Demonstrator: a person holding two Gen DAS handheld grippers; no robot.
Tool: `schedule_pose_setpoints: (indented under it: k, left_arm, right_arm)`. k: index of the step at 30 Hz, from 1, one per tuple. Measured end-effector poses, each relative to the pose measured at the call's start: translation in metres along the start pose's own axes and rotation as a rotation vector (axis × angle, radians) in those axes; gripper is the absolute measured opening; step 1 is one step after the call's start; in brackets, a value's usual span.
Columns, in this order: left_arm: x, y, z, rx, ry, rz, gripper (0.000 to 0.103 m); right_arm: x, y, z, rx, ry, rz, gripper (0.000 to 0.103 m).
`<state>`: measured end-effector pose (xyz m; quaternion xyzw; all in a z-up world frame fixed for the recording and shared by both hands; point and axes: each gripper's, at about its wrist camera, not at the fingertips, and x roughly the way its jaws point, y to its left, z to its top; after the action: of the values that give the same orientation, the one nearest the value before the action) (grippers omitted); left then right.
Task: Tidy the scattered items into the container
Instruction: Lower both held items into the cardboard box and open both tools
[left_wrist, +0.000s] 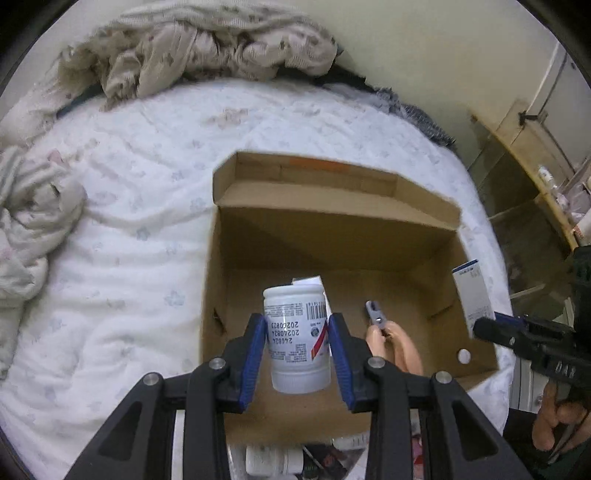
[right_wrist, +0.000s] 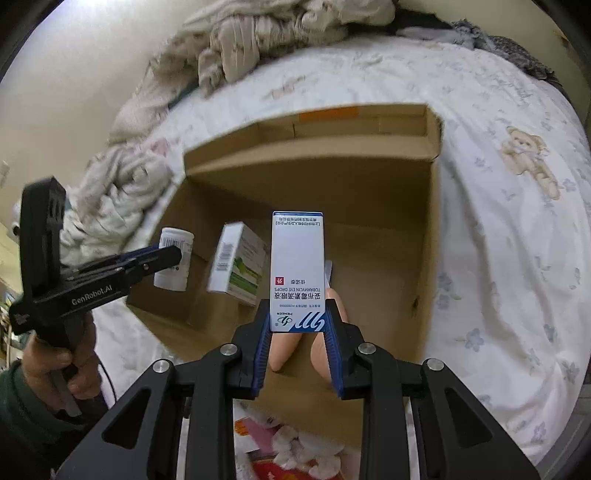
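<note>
My left gripper (left_wrist: 297, 325) is shut on a white pill bottle (left_wrist: 297, 339), held above the open cardboard box (left_wrist: 332, 236). My right gripper (right_wrist: 297, 314) is shut on a white and blue eye-drops carton (right_wrist: 297, 269), held over the same box (right_wrist: 369, 155). Inside the box lie a green and white carton (right_wrist: 240, 266) and pliers with peach handles (left_wrist: 391, 339). The right gripper with its carton shows in the left wrist view (left_wrist: 491, 325); the left gripper with the bottle shows in the right wrist view (right_wrist: 173, 258).
The box sits on a bed with a white flowered sheet (left_wrist: 129, 221). Crumpled blankets (left_wrist: 207, 48) lie at the head and left side. Loose items (right_wrist: 295, 446) lie on the near edge below the grippers. A wooden shelf (left_wrist: 535, 177) stands to the right.
</note>
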<state>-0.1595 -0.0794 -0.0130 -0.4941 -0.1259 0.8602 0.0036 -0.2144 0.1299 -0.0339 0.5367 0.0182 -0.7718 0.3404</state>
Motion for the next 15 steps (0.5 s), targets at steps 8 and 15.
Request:
schedule_pose_setpoints:
  k: [8,15]
  left_arm:
    - [0.029,0.002,-0.008,0.014,0.091,0.065,0.035]
    - [0.031,-0.005,-0.012,0.046,0.094,0.086,0.035]
  right_arm:
    - [0.035,0.014,-0.006,-0.067,0.102,-0.049,0.030]
    - [0.048,0.014,-0.016,-0.079,0.150,-0.065,0.030]
